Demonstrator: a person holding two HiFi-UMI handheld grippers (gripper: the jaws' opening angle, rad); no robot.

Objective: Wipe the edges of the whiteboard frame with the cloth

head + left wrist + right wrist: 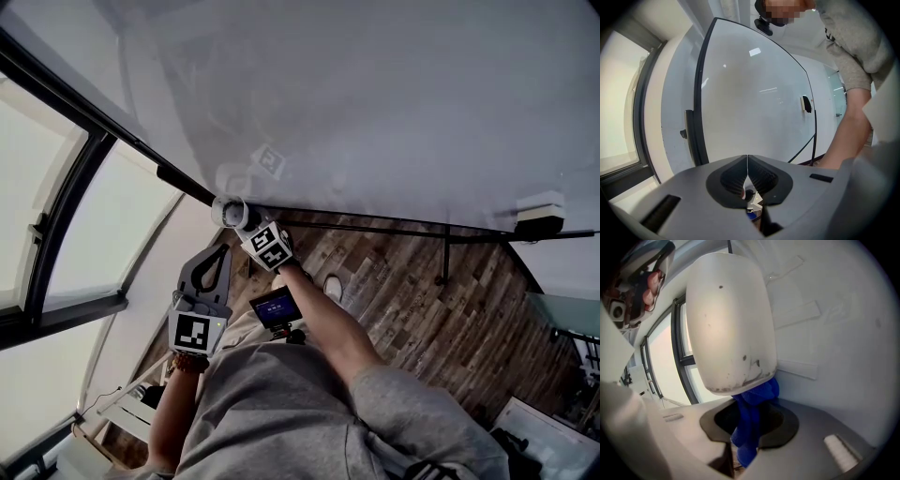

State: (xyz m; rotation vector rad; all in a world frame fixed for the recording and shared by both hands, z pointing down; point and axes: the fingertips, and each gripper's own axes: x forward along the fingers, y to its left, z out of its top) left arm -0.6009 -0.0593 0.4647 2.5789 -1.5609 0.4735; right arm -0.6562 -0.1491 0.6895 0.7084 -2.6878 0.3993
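The whiteboard [375,103] fills the top of the head view, and its black frame [112,131] runs down from the upper left to a pale rounded corner piece [227,210]. My right gripper [246,223] is shut on a blue cloth [752,404]. The cloth is pressed up against that white, scuffed corner piece [731,324], and the right gripper [750,425] sits directly beneath it. My left gripper [223,249] hangs just below and apart from the board. In its own view the left gripper [747,171] is shut with nothing in it and faces the black frame [697,93].
Tall windows with dark frames [66,216] stand at the left. Below the board lies a wooden floor [422,300], with a thin black stand bar [441,251] above it. An eraser-like block [541,214] sits on the board at the right. A small lit screen [275,307] hangs near the person's chest.
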